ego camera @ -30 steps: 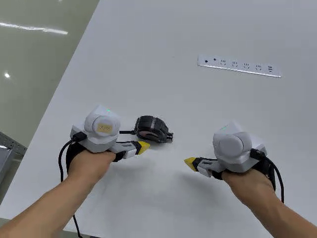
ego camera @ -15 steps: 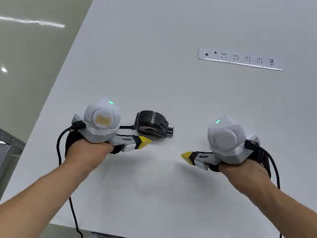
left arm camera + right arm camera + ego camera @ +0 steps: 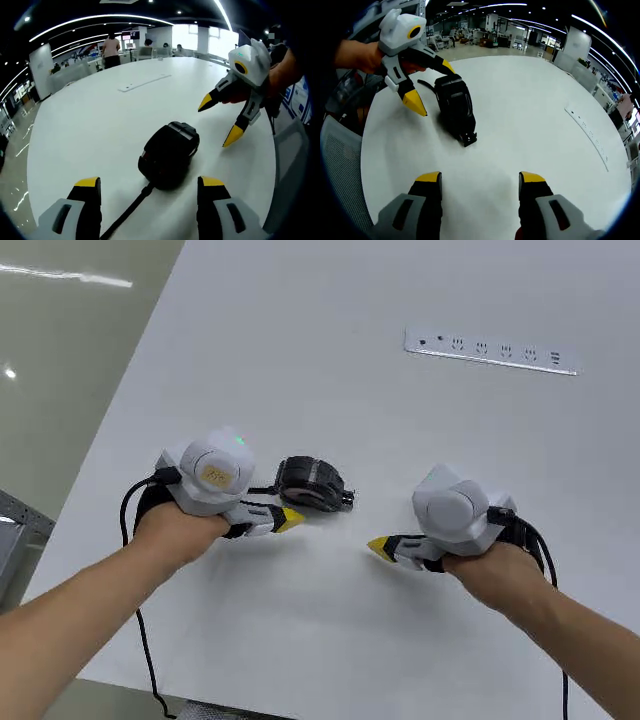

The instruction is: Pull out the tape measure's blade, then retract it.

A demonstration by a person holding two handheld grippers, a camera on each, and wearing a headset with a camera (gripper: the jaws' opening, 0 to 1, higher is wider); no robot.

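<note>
tape measure, black and round-cased, lies on the white tabletop toward its near side, and we see it resting between our two hands, closer to the left one. in the head view the left tongs point their yellow tips to the right, just beside the case on its near side, and not touching it as far as we can tell. from the left gripper view these left tongs are wide open with nothing held. the case sits just ahead of the gap between the two jaws, and a thin black strap runs from the case back toward us between them. the right tongs sit apart from the tape measure, tips aimed left at it. the right gripper view shows their jaws spread wide too, with bare tabletop between them and nothing in their grip. in that view we see the small hook end of the blade at the mouth of the case, facing the right tongs, with the blade wound in. a white power strip lies flat farther back on the tabletop, well apart from everything else. a black cable hangs from the left hand over the tabletop's edge. glossy floor lies beyond the left edge.
</note>
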